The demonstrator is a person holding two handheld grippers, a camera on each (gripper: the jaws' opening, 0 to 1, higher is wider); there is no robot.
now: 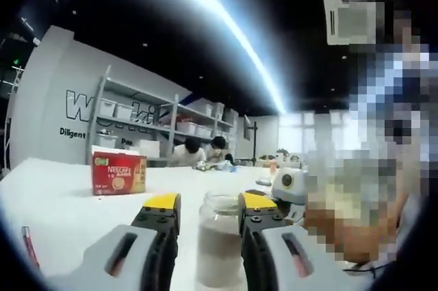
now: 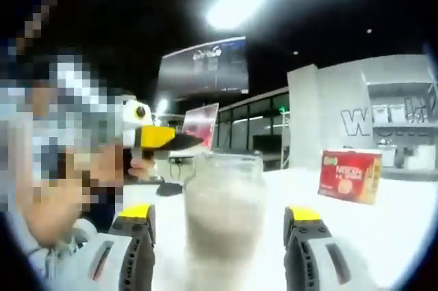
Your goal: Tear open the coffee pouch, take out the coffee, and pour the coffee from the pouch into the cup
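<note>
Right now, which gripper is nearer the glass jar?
Right gripper, probably: the jar looms large between its wide jaws. Left gripper also straddles the jar, which looks smaller there.

An open-plan lab or workshop-style office: a long white table (image 1: pixel 61 209), metal shelving (image 1: pixel 164 123) with storage bins at eleven o'clock against a lettered grey wall (image 1: pixel 48 109), two people (image 1: pixel 202 150) working beyond, and a ceiling light strip (image 1: pixel 226 24) overhead.

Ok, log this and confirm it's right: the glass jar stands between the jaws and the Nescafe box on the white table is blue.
One thing is wrong: the Nescafe box is red, not blue, as the left gripper view shows. The rest holds: the glass jar stands between the jaws, and the box sits on the white table.
</note>
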